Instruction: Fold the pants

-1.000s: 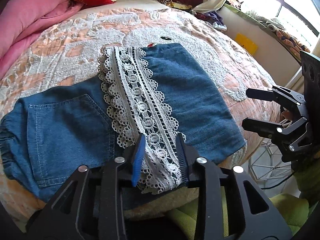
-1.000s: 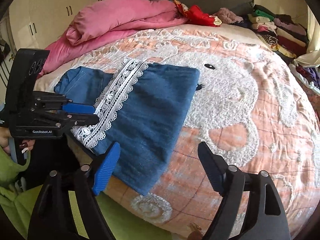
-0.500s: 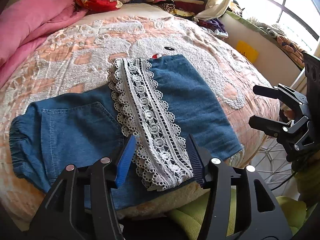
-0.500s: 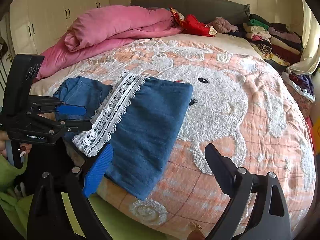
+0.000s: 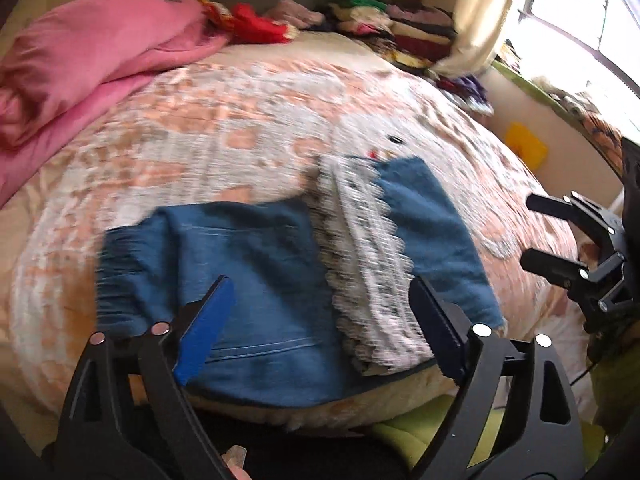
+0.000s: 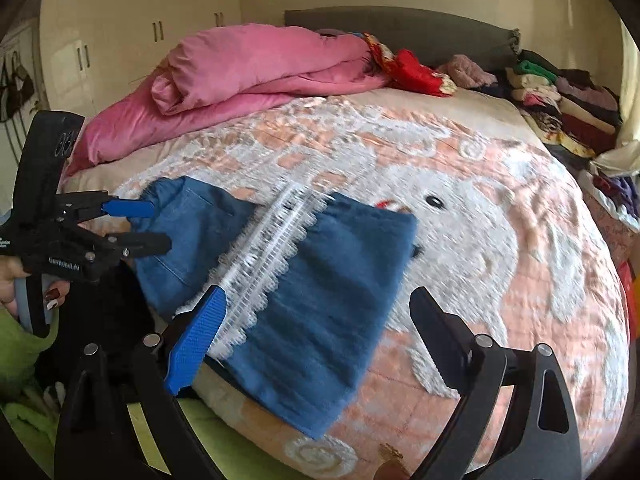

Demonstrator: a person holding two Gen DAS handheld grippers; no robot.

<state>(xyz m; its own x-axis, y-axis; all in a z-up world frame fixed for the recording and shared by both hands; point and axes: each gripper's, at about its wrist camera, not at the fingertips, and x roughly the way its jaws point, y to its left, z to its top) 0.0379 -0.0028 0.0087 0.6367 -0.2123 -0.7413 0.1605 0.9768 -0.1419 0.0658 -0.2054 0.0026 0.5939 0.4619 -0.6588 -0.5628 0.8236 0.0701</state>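
Blue denim pants [image 5: 256,280] lie folded on the bed near its front edge, with a white lace trim band [image 5: 368,268] running across the fold. They also show in the right wrist view [image 6: 320,304], with the lace [image 6: 264,256] on top. My left gripper [image 5: 320,320] is open and empty, held above the pants' near edge. My right gripper [image 6: 316,320] is open and empty, off the bed's right front. Each gripper shows in the other's view, the right one [image 5: 548,232] and the left one [image 6: 140,224].
The bed has a peach and white cartoon blanket [image 6: 480,216]. A pink duvet [image 6: 248,68] lies at the back left. Stacks of folded clothes [image 6: 560,100] sit at the back right. A red garment [image 6: 412,68] lies by the headboard. A window [image 5: 580,12] is at the right.
My left gripper has opened wide, let go of the lace edge and pulled back and up. My right gripper has also drawn back. The pants stay folded on the bed.
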